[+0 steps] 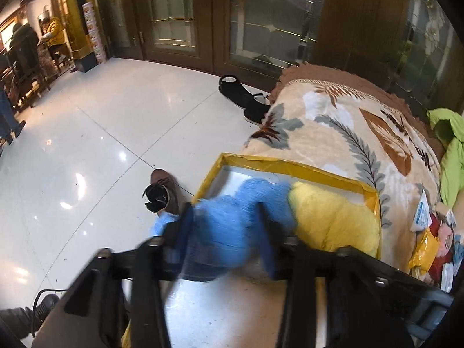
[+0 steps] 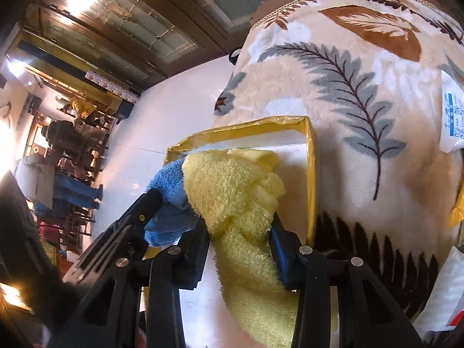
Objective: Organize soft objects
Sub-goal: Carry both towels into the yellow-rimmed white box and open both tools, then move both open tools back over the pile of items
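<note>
A blue towel (image 1: 223,232) is bunched between the fingers of my left gripper (image 1: 226,226), which is shut on it, over the left part of a shallow white box with a yellow taped rim (image 1: 293,166). A yellow towel (image 1: 333,220) lies beside it in the box. In the right wrist view my right gripper (image 2: 237,232) is shut on the yellow towel (image 2: 232,185), with the blue towel (image 2: 171,182) and the left gripper's finger (image 2: 139,217) just to its left. The box rim (image 2: 310,179) also shows there.
The box sits at the edge of a bed with a leaf-patterned blanket (image 1: 348,127). A brown shoe (image 1: 162,191) and black boots (image 1: 243,95) lie on the glossy tiled floor (image 1: 87,145). Packets (image 1: 429,237) and green cloth (image 1: 449,150) lie at the right.
</note>
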